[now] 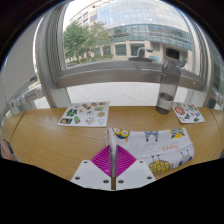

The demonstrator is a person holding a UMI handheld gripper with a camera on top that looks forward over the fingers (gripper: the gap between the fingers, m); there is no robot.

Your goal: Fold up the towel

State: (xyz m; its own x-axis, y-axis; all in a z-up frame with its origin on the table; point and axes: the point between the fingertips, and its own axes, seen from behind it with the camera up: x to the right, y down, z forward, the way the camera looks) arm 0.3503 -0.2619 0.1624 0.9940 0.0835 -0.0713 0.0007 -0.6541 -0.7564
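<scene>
The claw sits low over a wooden surface, its two white fingers drawn close together, with the magenta pads on their inner faces nearly meeting and only a thin edge of pale cloth showing between them. That cloth belongs to the towel, a light printed piece with small coloured figures on it, which lies on the surface just ahead of the fingers and spreads off to their right side; a raised flap or fold of it stands up right at the fingertips, and it looks pinched there, so the claw appears to be holding the towel by that edge with its fingers narrow. Farther across the surface, beyond the fingers and to their left, a flat printed sheet with small pictures lies near the far edge. Another printed sheet rests well off to the right, close to the window. Just behind that one stands a grey upright object, tall and narrow, whose exact nature I cannot make out from here. Along the far side of the surface runs a wide window with pale frames, and through it I see green trees and a large glass-fronted building in daylight.
</scene>
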